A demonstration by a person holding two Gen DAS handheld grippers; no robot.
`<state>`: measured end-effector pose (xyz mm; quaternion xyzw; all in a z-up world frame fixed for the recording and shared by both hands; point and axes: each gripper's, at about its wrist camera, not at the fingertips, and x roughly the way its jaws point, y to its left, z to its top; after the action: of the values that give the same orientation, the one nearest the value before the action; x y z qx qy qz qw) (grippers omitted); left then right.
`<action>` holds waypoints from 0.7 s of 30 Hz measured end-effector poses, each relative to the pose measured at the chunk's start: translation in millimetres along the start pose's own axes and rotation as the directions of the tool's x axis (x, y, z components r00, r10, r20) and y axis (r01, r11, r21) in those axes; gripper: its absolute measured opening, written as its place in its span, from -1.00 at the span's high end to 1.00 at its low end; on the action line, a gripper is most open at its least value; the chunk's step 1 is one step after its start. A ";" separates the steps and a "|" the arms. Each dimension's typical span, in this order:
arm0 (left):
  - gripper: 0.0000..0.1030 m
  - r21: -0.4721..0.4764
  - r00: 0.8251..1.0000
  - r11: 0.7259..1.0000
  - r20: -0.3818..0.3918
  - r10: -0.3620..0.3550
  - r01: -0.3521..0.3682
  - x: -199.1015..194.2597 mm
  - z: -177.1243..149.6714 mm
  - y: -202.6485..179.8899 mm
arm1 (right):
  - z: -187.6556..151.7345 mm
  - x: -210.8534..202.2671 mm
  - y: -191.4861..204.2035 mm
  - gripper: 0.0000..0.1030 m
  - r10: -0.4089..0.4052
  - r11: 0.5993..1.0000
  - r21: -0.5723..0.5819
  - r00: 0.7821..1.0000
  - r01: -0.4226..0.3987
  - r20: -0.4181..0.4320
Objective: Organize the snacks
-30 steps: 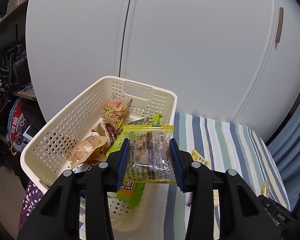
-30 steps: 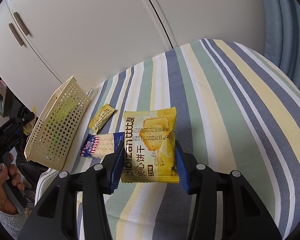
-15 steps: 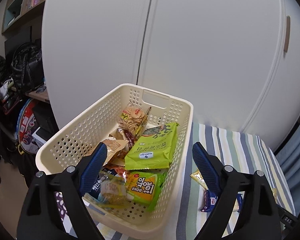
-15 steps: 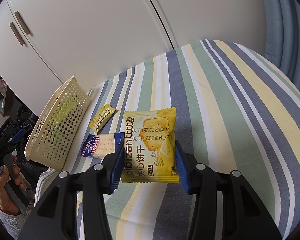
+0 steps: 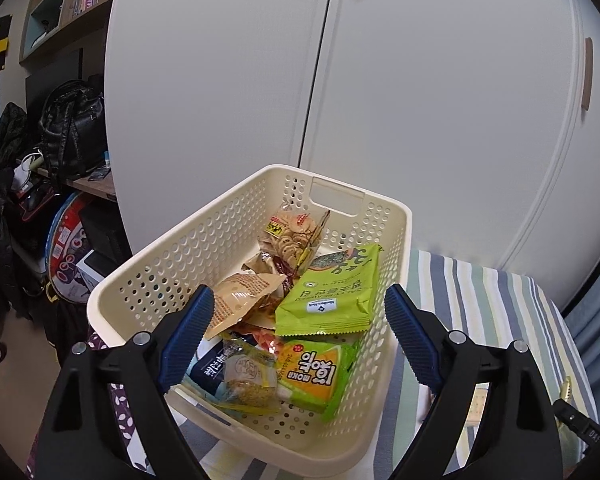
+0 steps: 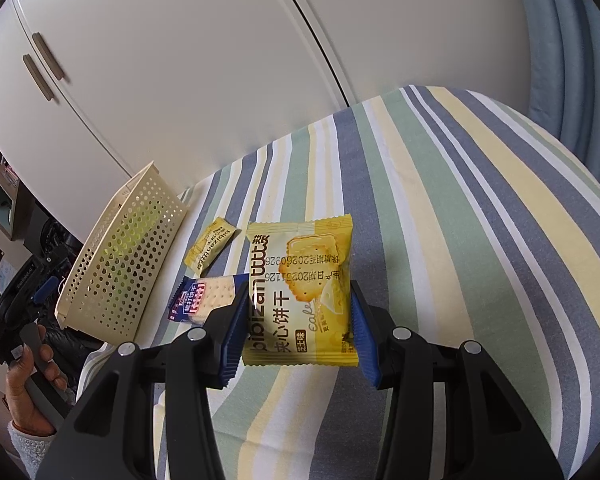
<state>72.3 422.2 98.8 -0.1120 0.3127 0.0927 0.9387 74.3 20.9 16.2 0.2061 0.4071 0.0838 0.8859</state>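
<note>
Left gripper (image 5: 294, 338) now wide, clear yellow-edged packet (image 5: 249, 380) released into cream perforated plastic basket (image 5: 396, 264); right gripper (image 6: 296, 336) clamping yellow biscuit packet (image 6: 300, 292), next deposit.

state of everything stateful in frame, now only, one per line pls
Left gripper: open, empty, above basket.
Right gripper: shut on yellow biscuit packet.
Cream perforated plastic basket: upright, holding several snack packets.
Blue-and-white cracker packet: sealed, lying on striped cloth.
Small yellow sachet: lying on cloth, beside basket.
White cupboard doors: closed.
</note>
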 end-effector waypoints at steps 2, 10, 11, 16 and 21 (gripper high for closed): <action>-0.72 -0.009 1.000 1.000 0.004 -0.009 0.009 -0.8 0.2 2.0 | 0.7 -1.9 1.9 0.09 0.007 1.000 -0.004 1.000 -0.007 0.014; -0.84 -0.022 0.998 1.000 0.054 0.014 -0.013 -12.2 4.8 8.5 | 10.3 -7.0 39.1 0.09 0.001 0.994 -0.112 0.999 0.003 0.040; -0.84 -0.034 0.998 0.999 0.062 0.023 -0.021 -14.1 5.9 12.3 | 12.8 -7.6 46.6 0.09 0.008 0.992 -0.126 0.999 -0.004 0.038; -0.84 -0.096 0.995 0.995 0.090 0.038 -0.029 -22.1 11.1 31.1 | 31.4 -11.7 97.4 0.09 0.070 0.976 -0.210 0.997 -0.059 0.042; -0.84 -0.139 0.991 0.989 0.110 0.074 -0.059 -26.6 14.5 47.3 | 43.8 -4.1 159.9 0.09 0.158 0.946 -0.289 0.987 -0.145 0.024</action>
<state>48.0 468.6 119.1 -0.1593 0.2548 0.1512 0.9417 107.8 150.7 113.9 0.1084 0.3530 0.2048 0.9065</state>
